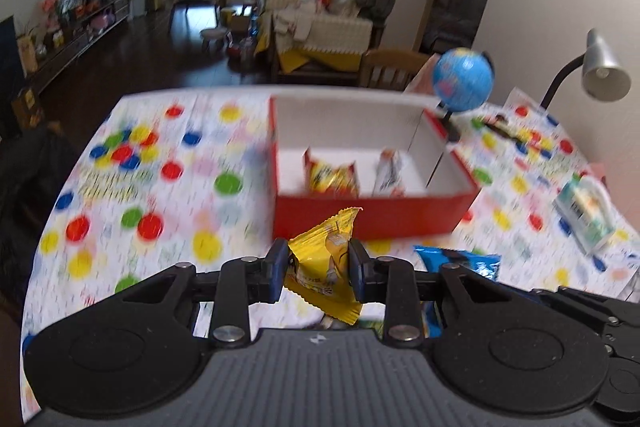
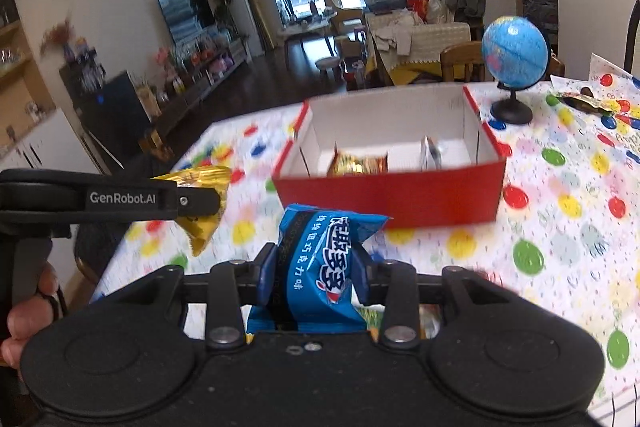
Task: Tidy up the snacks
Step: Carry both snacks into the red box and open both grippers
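Observation:
My left gripper (image 1: 319,263) is shut on a yellow snack packet (image 1: 326,259) and holds it above the table, just in front of the red box (image 1: 372,219). My right gripper (image 2: 314,267) is shut on a blue snack packet (image 2: 324,259), also short of the red box (image 2: 392,195). The box is open, white inside, and holds a yellow-orange packet (image 1: 332,179) and a white packet (image 1: 390,171). The left gripper with its yellow packet (image 2: 202,207) shows at the left of the right wrist view. The blue packet (image 1: 460,263) shows low right in the left wrist view.
The table has a spotted cloth (image 1: 160,187). A small blue globe (image 2: 514,55) stands right of the box. A desk lamp (image 1: 604,71) is at the far right. A green-white packet (image 1: 586,215) lies on the right. A wrapper (image 2: 588,103) lies beyond the globe.

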`<state>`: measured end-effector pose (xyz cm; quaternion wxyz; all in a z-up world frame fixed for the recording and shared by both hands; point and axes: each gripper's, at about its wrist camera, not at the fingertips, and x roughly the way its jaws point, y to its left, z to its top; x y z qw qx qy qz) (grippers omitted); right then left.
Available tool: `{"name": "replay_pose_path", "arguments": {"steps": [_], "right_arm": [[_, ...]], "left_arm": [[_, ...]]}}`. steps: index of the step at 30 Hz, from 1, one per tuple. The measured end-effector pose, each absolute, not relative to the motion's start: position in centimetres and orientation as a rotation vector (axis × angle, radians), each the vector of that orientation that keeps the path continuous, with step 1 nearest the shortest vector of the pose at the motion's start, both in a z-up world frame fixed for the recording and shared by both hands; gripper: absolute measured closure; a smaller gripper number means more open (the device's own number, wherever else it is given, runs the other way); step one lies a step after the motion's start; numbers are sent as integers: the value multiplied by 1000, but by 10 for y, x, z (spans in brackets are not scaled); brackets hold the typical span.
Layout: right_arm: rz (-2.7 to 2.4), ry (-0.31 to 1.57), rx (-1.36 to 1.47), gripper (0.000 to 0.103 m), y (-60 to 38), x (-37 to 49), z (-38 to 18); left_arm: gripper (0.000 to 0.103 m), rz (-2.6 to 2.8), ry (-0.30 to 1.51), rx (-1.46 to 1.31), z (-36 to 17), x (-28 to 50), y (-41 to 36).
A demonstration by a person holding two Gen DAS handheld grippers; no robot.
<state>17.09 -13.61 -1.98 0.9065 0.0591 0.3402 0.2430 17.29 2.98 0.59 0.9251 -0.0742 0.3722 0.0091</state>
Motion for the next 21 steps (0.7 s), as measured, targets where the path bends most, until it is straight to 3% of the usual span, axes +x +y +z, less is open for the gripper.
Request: {"name": "replay_pose_path", "arguments": {"steps": [10, 21], "right_arm": [[536, 647, 187, 67, -157, 226, 10], [528, 634, 103, 67, -160, 307, 12]], "left_arm": [[72, -45, 700, -127, 41, 220, 8], [72, -20, 729, -130, 31, 300, 1]]}}
